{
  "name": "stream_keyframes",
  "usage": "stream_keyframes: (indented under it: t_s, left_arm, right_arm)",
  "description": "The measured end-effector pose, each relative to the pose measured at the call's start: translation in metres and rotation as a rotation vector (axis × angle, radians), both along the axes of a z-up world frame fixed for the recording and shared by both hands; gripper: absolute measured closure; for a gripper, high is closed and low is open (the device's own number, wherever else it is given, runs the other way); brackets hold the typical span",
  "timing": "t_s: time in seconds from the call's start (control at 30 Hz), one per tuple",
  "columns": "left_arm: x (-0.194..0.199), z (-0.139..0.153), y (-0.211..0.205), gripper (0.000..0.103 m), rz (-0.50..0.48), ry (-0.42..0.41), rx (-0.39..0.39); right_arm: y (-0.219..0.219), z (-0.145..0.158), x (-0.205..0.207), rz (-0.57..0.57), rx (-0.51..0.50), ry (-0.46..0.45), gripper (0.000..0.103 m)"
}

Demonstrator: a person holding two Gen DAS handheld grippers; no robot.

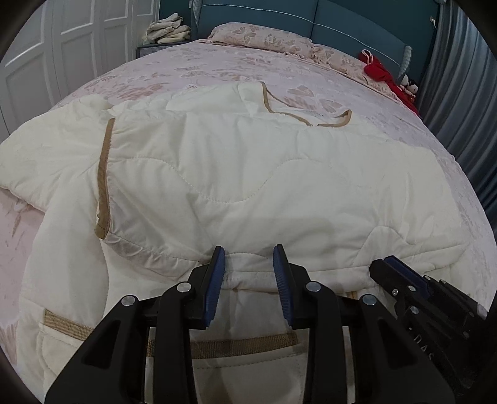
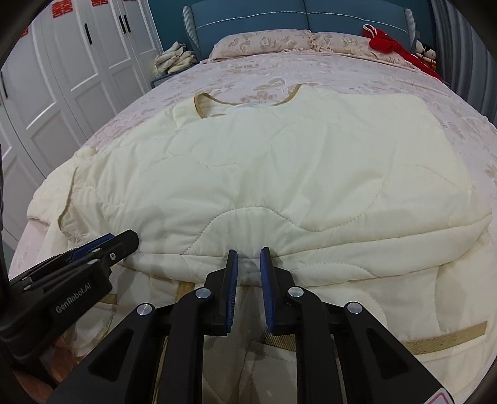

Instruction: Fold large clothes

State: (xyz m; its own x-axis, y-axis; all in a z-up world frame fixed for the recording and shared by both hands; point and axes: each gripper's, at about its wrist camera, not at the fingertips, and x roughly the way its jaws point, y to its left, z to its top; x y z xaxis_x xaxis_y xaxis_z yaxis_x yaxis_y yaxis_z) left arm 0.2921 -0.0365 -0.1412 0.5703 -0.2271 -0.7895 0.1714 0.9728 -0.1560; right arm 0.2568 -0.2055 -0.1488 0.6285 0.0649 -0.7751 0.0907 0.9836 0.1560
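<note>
At the bed's near edge, left gripper [image 1: 248, 258] and right gripper [image 2: 249, 259] jaws stand parted, empty, over the quilted jacket [image 1: 248, 174]; smooth the fold evenly.

- Cream quilted garment [image 1: 248, 174] with tan trim lies spread across the bed [image 1: 192, 71], its near part folded back over itself.
- Left gripper [image 1: 248, 264]: jaws parted, poised over the folded edge; fabric lies between them, pads not pressing it.
- Right gripper [image 1: 394, 267] enters at lower right, resting at the same fold; whether its jaws grip cannot be told.
- Patterned pillow [image 1: 264, 35] lies against a blue headboard [image 1: 341, 21].
- Red item [image 1: 377, 70] sits at the far right of the bed.
</note>
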Motion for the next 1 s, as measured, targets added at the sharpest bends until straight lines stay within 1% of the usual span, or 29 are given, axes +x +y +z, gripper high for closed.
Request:
stream_keyframes:
  t_s: [0.13, 0.3, 0.37, 0.4, 0.47, 0.5, 0.57, 0.6, 0.63, 0.67, 0.7, 0.73, 0.77, 0.8, 0.83, 0.87, 0.93, 0.97, 1.0]
  left_arm:
    - [-0.002, -0.004, -0.001, 0.072, 0.003, -0.018, -0.012]
    - [-0.002, -0.007, -0.004, 0.072, 0.003, -0.039, 0.002]
    - [-0.002, -0.008, -0.002, 0.072, 0.004, -0.040, -0.008]
    - [-0.003, -0.007, 0.000, 0.072, 0.005, -0.041, -0.023]
    - [-0.003, -0.006, 0.008, 0.072, 0.008, -0.038, -0.073]
    - [-0.004, -0.002, 0.016, 0.072, 0.015, -0.035, -0.129]
    - [-0.009, 0.012, 0.040, 0.072, 0.057, -0.044, -0.247]
    - [-0.013, 0.021, 0.052, 0.066, 0.086, -0.055, -0.270]
    - [-0.017, 0.029, 0.063, 0.052, 0.112, -0.072, -0.278]
    - [-0.023, 0.042, 0.085, 0.046, 0.152, -0.104, -0.274]
    - [-0.026, 0.050, 0.100, 0.037, 0.181, -0.125, -0.261]
    - [-0.028, 0.058, 0.122, 0.031, 0.215, -0.147, -0.246]
    - [-0.026, 0.063, 0.139, 0.029, 0.239, -0.157, -0.238]
    - [-0.021, 0.068, 0.167, 0.024, 0.283, -0.163, -0.228]
    - [-0.015, 0.070, 0.188, 0.022, 0.318, -0.165, -0.221]
    - [-0.006, 0.070, 0.220, 0.022, 0.380, -0.165, -0.198]
    - [0.008, 0.066, 0.268, 0.022, 0.475, -0.168, -0.163]
    - [0.014, 0.063, 0.286, 0.022, 0.514, -0.160, -0.154]
    - [0.024, 0.057, 0.315, 0.022, 0.572, -0.139, -0.162]
  right_arm:
    - [0.000, -0.002, 0.001, 0.000, -0.001, -0.001, 0.089]
    - [0.002, -0.004, 0.002, 0.004, -0.014, 0.001, 0.089]
    - [0.001, 0.005, 0.000, 0.001, 0.000, -0.008, 0.089]
    - [0.002, 0.014, -0.002, -0.002, 0.017, -0.027, 0.086]
    - [0.007, 0.031, -0.003, 0.001, 0.066, -0.076, 0.085]
    - [0.017, 0.038, 0.002, 0.024, 0.070, -0.081, 0.085]
    - [0.036, 0.036, 0.013, 0.074, 0.056, -0.046, 0.085]
    - [0.046, 0.031, 0.019, 0.095, 0.058, -0.025, 0.085]
    - [0.056, 0.024, 0.023, 0.113, 0.061, -0.002, 0.085]
    - [0.064, 0.016, 0.026, 0.119, 0.044, 0.015, 0.085]
    - [0.069, 0.012, 0.027, 0.116, 0.022, 0.018, 0.085]
    - [0.073, 0.008, 0.028, 0.112, -0.004, 0.016, 0.085]
    - [0.077, 0.005, 0.028, 0.110, -0.031, 0.011, 0.085]
    - [0.080, 0.004, 0.028, 0.110, -0.046, 0.010, 0.085]
    - [0.080, 0.004, 0.028, 0.110, -0.052, 0.010, 0.085]
    - [0.082, 0.003, 0.028, 0.111, -0.058, 0.010, 0.085]
    - [0.081, 0.001, 0.028, 0.113, -0.064, 0.007, 0.085]
    - [0.082, -0.001, 0.028, 0.113, -0.072, 0.003, 0.085]
    - [0.084, -0.002, 0.027, 0.113, -0.083, 0.000, 0.085]
